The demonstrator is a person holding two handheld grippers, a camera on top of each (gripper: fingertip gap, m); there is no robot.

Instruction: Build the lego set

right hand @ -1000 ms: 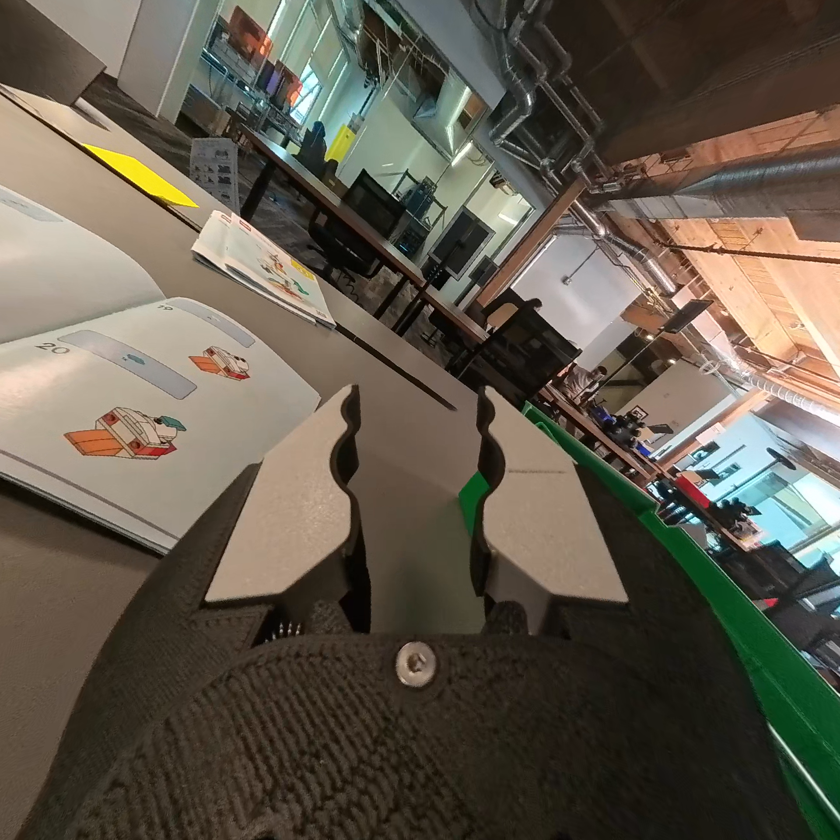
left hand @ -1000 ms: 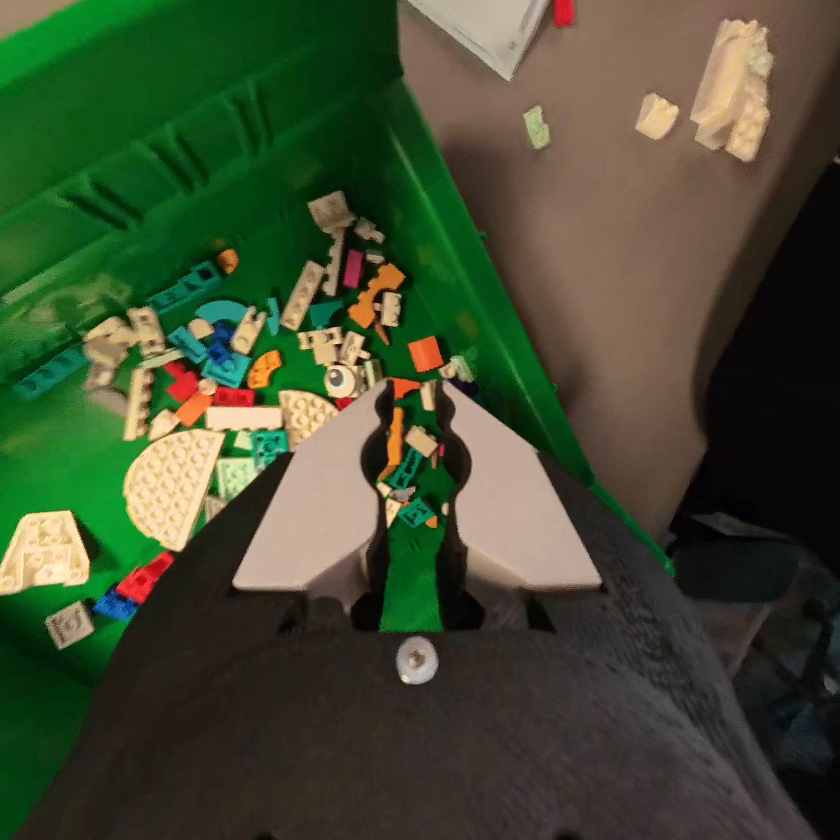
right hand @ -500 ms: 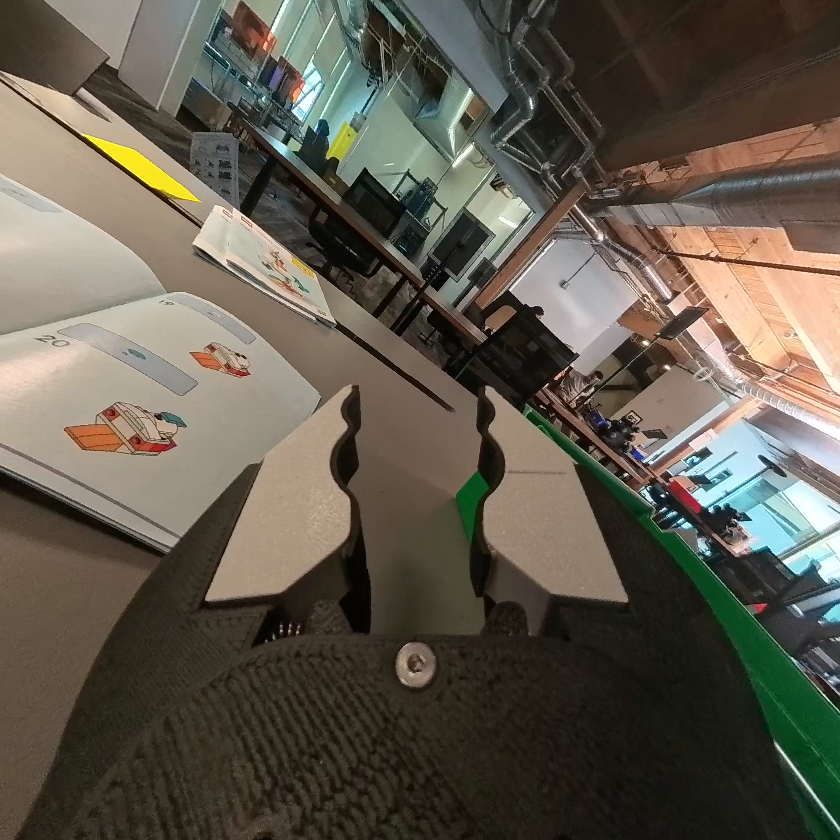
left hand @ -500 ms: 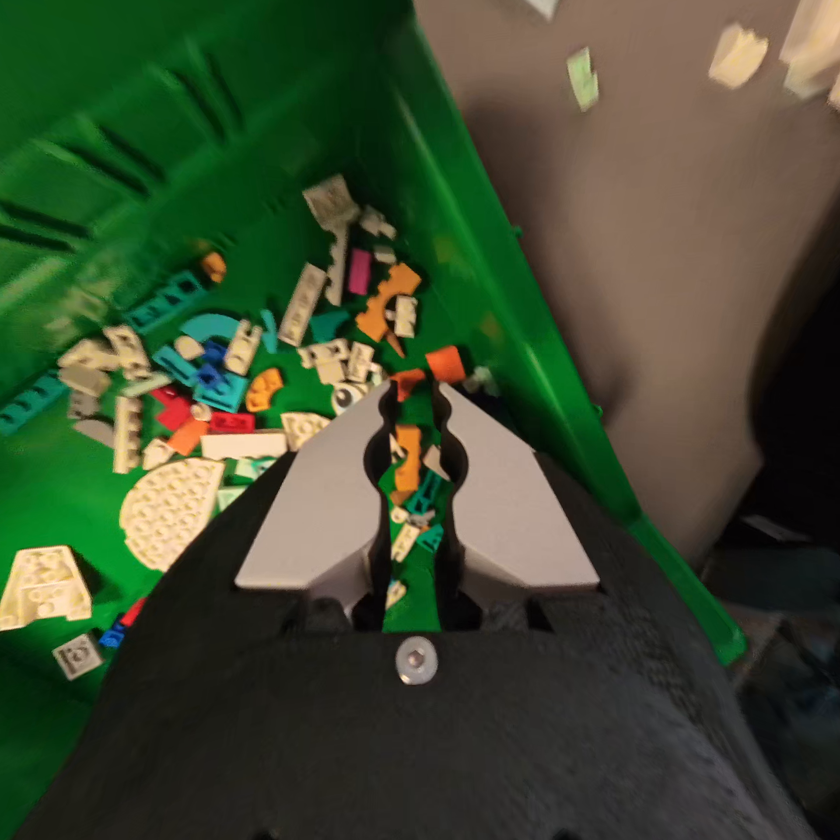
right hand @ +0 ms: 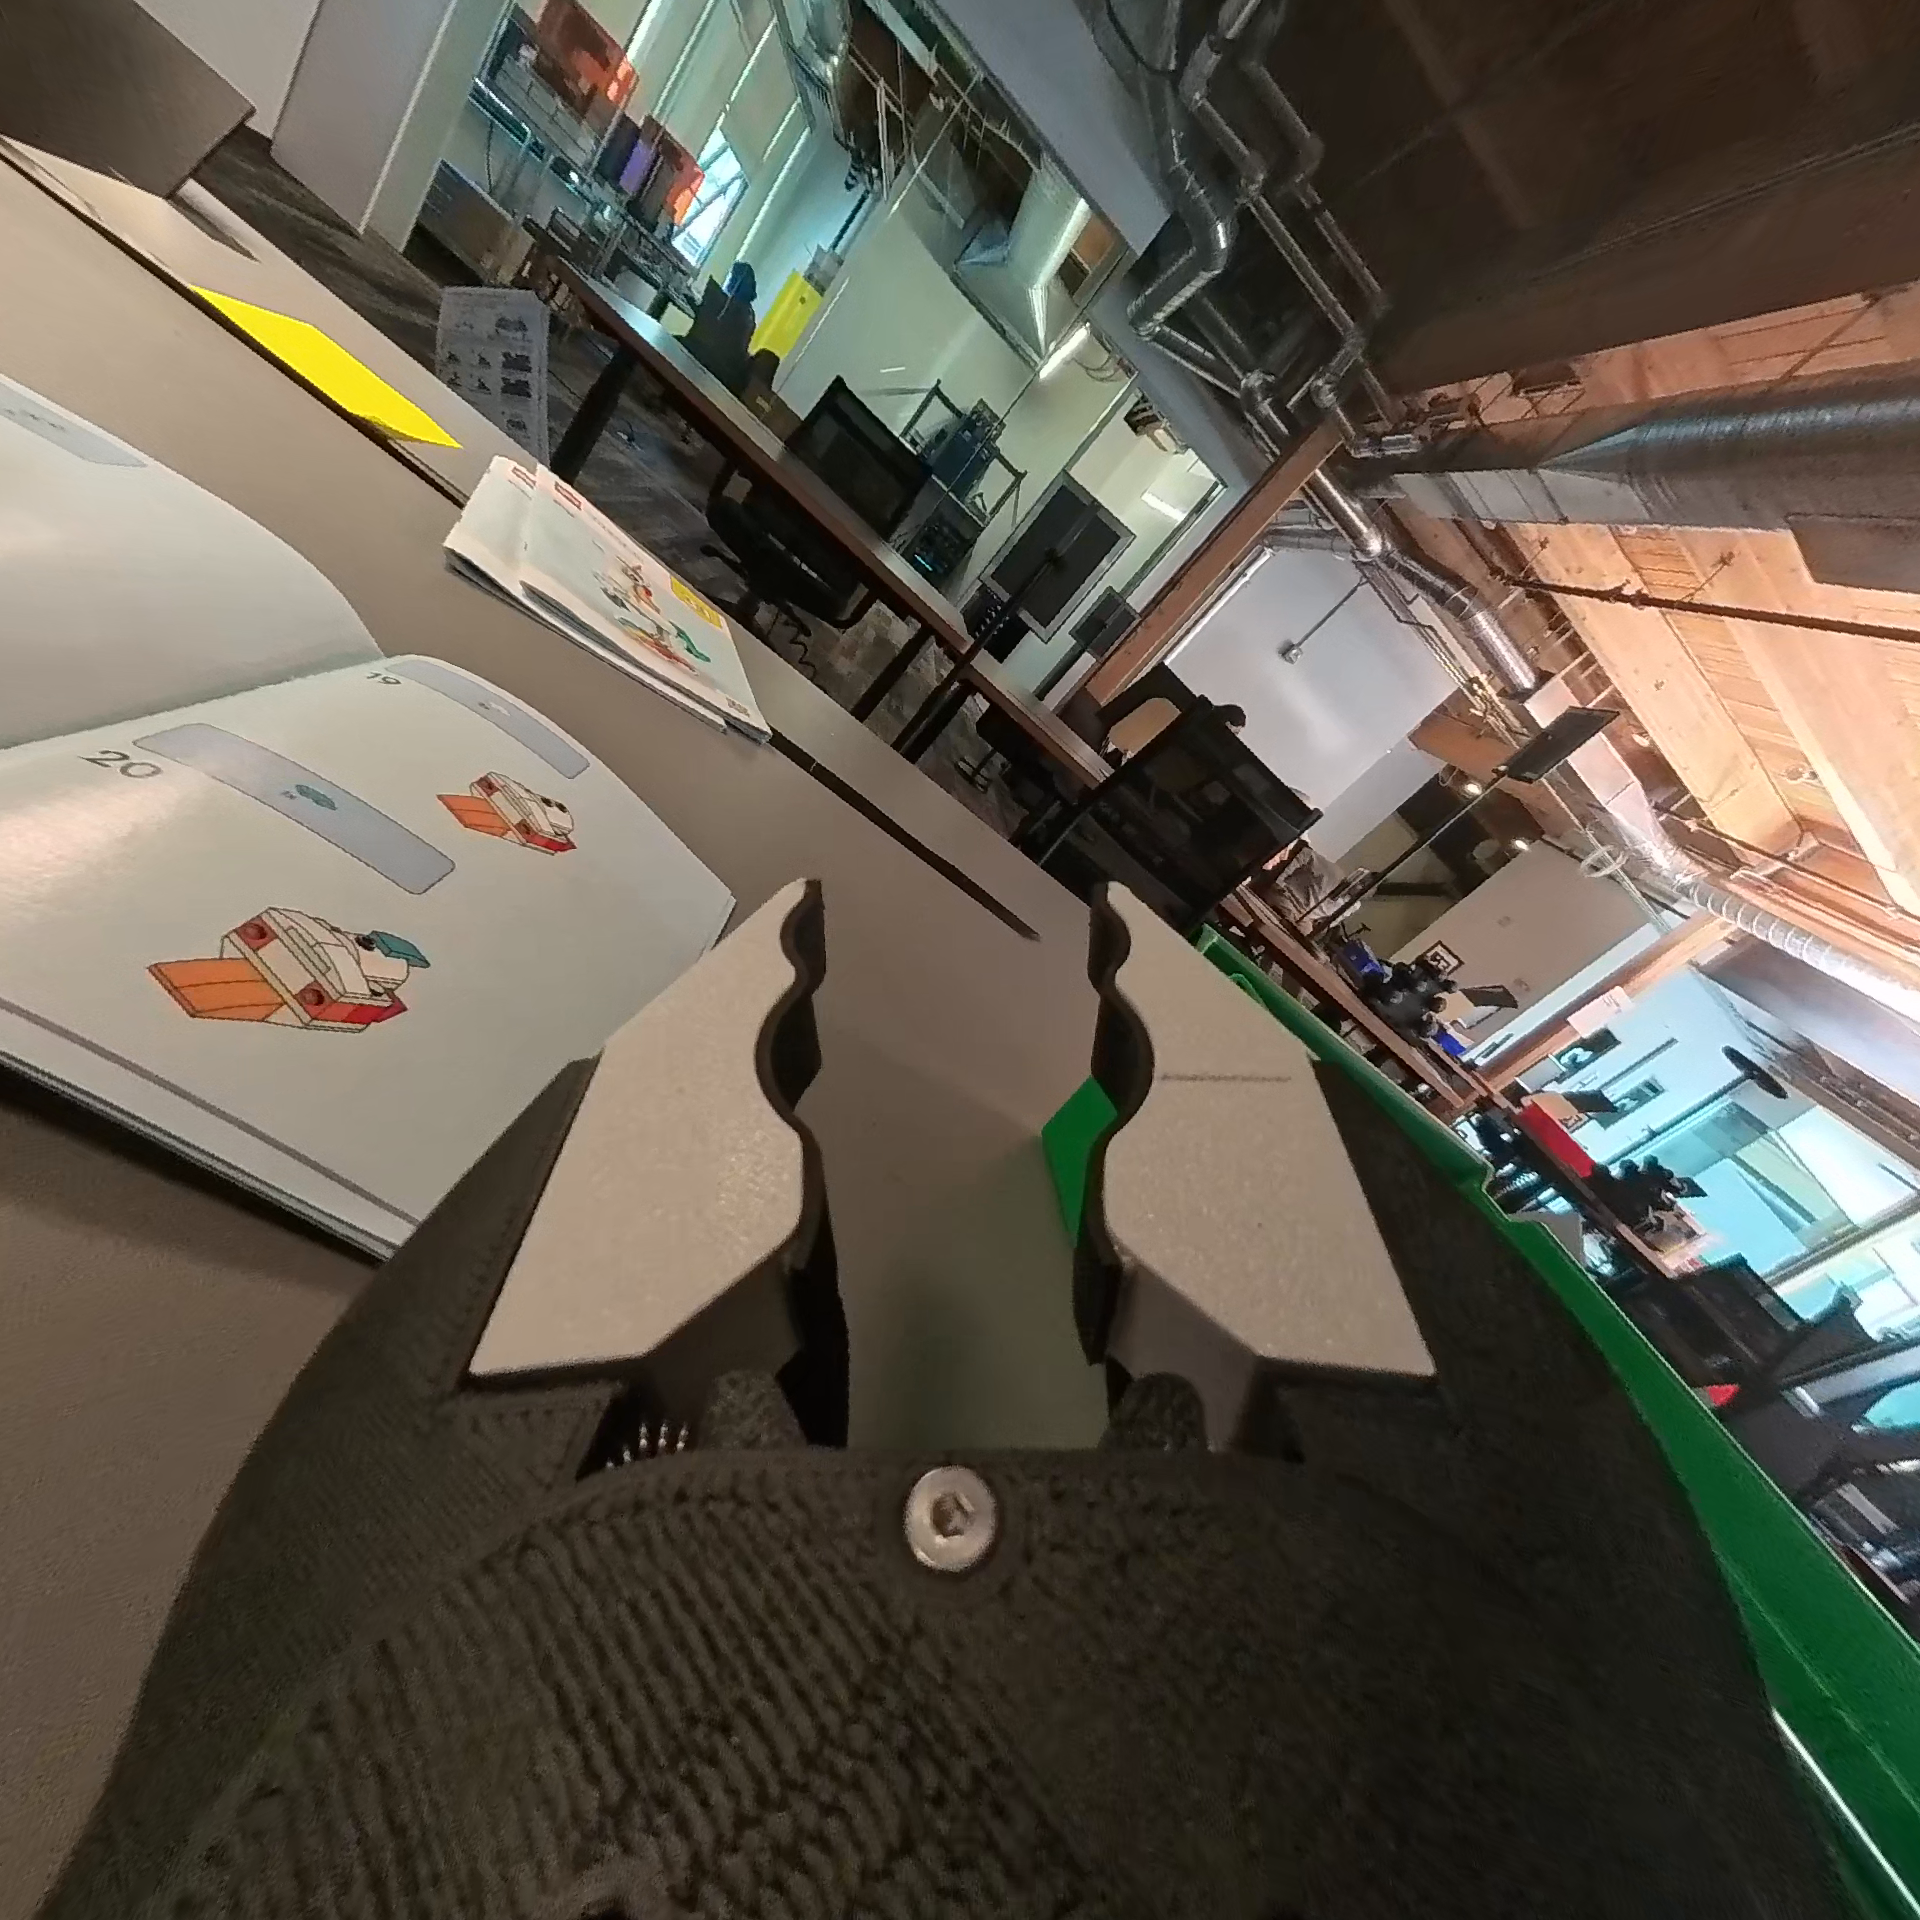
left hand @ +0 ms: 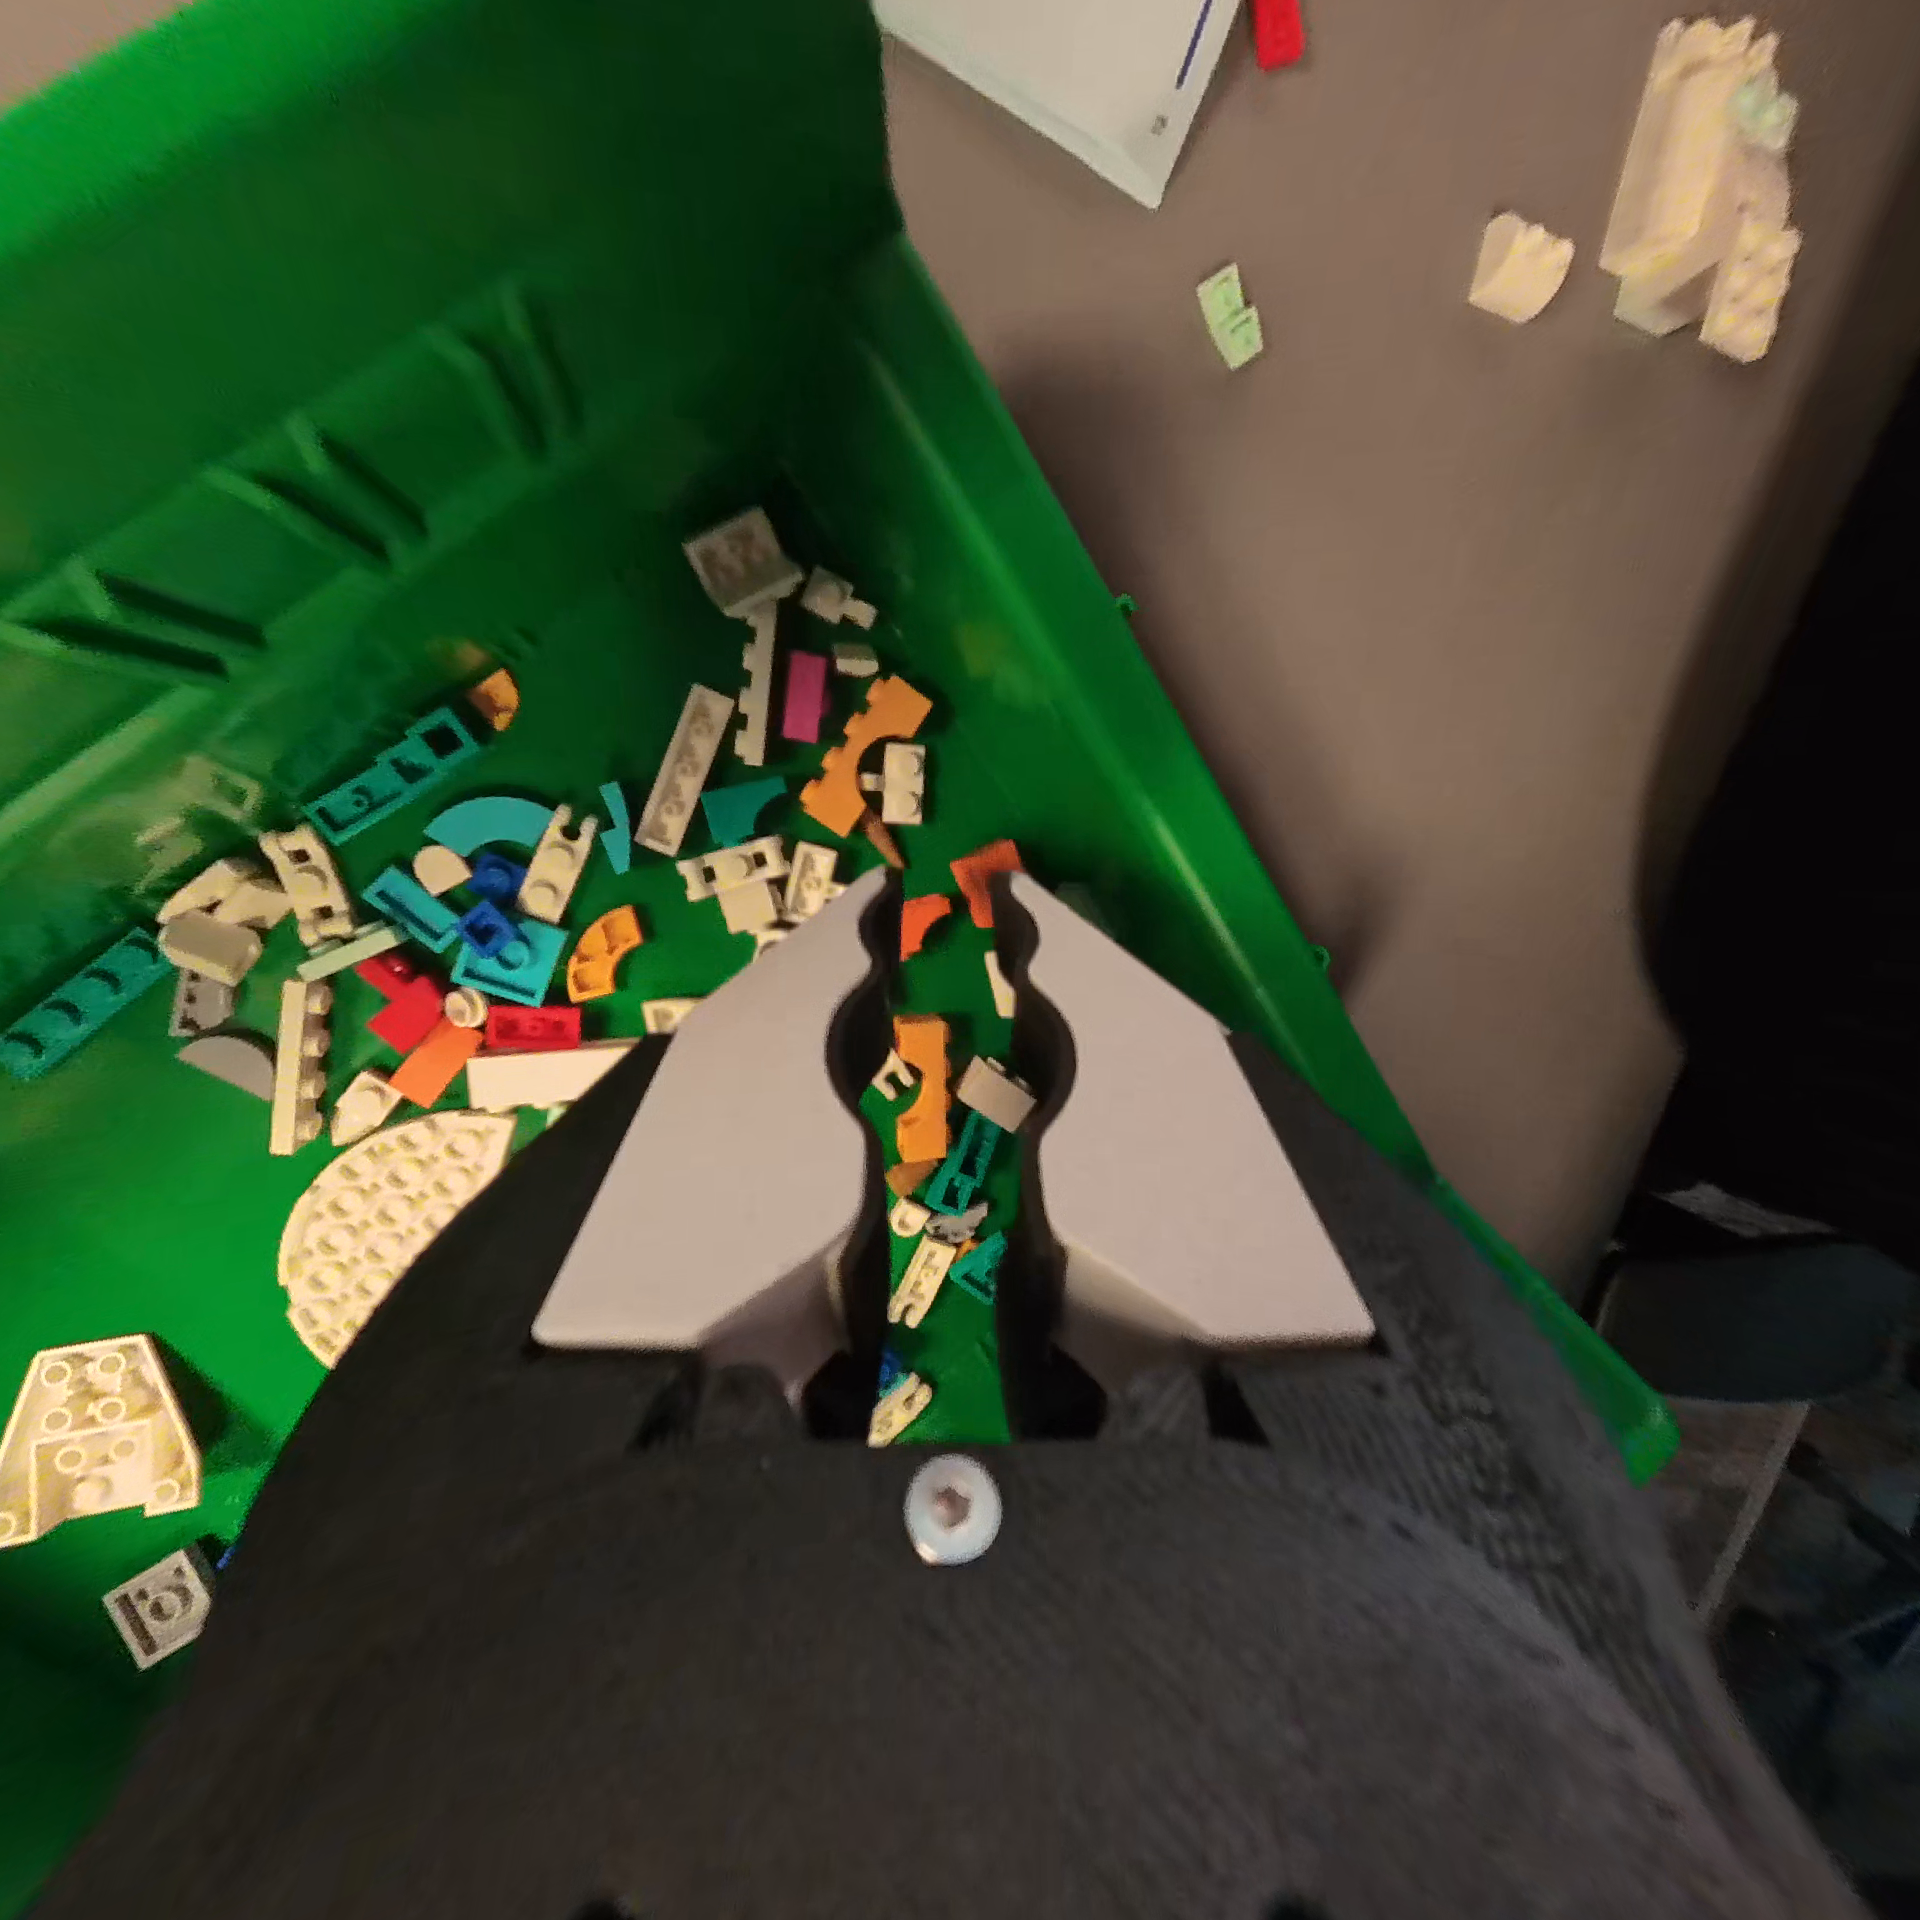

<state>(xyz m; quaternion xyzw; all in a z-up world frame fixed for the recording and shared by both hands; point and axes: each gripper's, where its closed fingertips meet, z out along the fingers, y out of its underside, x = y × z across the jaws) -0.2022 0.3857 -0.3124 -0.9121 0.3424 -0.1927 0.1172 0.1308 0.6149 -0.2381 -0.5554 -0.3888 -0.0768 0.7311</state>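
A green bin [left hand: 1143, 831] holds many loose lego pieces in white, orange, teal, red and blue. My left gripper [left hand: 948, 883] hovers above the bin's right corner, slightly open with a narrow gap and empty. An orange arched piece [left hand: 920, 1091], a small tan brick [left hand: 992, 1091] and teal bits lie on the bin floor, seen through the gap. A white partial build [left hand: 1694, 197] stands on the grey table beyond the bin. My right gripper [right hand: 956, 904] is open and empty, low over the table beside the bin's rim [right hand: 1558, 1403].
A white slope piece [left hand: 1517, 265], a light green piece [left hand: 1231, 317] and a red piece [left hand: 1278, 31] lie near the build. An open instruction booklet [right hand: 312, 883] lies left of my right gripper, with a second booklet [right hand: 613, 603] and a yellow sheet [right hand: 322, 379] farther back. The table edge drops off at the right [left hand: 1766, 935]. The tips of one gripper are about 40 cm away from the tips of the other. From my left tips it is roughly 5 cm to the small tan brick [left hand: 992, 1091]; from my right, 45 cm.
My left gripper swung over the bin toward the table side and back, so the loose table pieces are in view again. Its gap is about the same. The right gripper has barely moved.
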